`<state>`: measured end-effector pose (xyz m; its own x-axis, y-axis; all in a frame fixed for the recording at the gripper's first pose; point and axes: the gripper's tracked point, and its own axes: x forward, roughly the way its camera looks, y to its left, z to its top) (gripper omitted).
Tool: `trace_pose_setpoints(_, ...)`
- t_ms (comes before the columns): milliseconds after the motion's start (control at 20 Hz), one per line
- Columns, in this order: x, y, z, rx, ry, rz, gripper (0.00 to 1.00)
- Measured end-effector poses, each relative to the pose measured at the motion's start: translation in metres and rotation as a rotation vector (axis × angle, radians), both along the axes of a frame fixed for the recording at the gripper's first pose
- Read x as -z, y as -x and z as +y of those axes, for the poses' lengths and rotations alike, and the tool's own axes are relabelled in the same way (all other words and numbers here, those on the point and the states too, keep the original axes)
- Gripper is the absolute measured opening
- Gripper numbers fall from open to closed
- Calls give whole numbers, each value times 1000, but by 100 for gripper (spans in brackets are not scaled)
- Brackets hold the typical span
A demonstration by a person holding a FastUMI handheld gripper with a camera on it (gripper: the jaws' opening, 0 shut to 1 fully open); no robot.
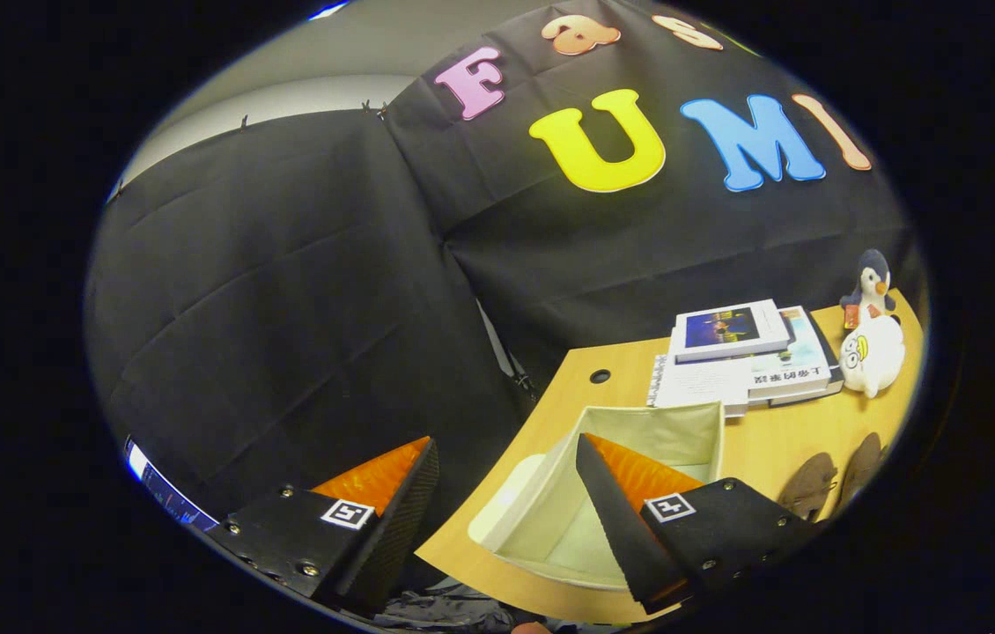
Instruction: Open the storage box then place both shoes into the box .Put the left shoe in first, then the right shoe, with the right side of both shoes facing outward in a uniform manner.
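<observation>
A pale fabric storage box (682,431) stands open on the wooden table (762,453), its inside bare. Its lid (506,506) lies flat beside it, toward the table's edge. Two brown shoes (832,480) rest side by side on the table to the right of the box. My gripper (506,453) is open and holds nothing. It hovers high above the table's left edge. One finger hangs over the box's near wall; the other is out past the table edge, in front of the black cloth.
A stack of books (744,352) lies beyond the box. Right of it sit a white plush toy (872,352) and a small penguin figure (872,282). A round cable hole (600,376) is in the tabletop. Black cloth walls the booth.
</observation>
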<state>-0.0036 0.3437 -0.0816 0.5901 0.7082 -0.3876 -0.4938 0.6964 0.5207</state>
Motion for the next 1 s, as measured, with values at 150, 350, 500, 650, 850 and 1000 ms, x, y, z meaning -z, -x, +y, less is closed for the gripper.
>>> trace_pose_setpoints(150,7,-11,-36,36,35,-1,96)
trace_pose_setpoints(350,23,-29,-87,94,74,13,96)
trace_pose_setpoints(500,41,-42,-125,140,114,25,96)
trace_pose_setpoints(650,63,-50,-159,181,162,42,96)
trace_pose_setpoints(850,92,-53,-194,222,202,70,96)
trace_pose_setpoints(1000,119,-52,-216,246,238,97,97)
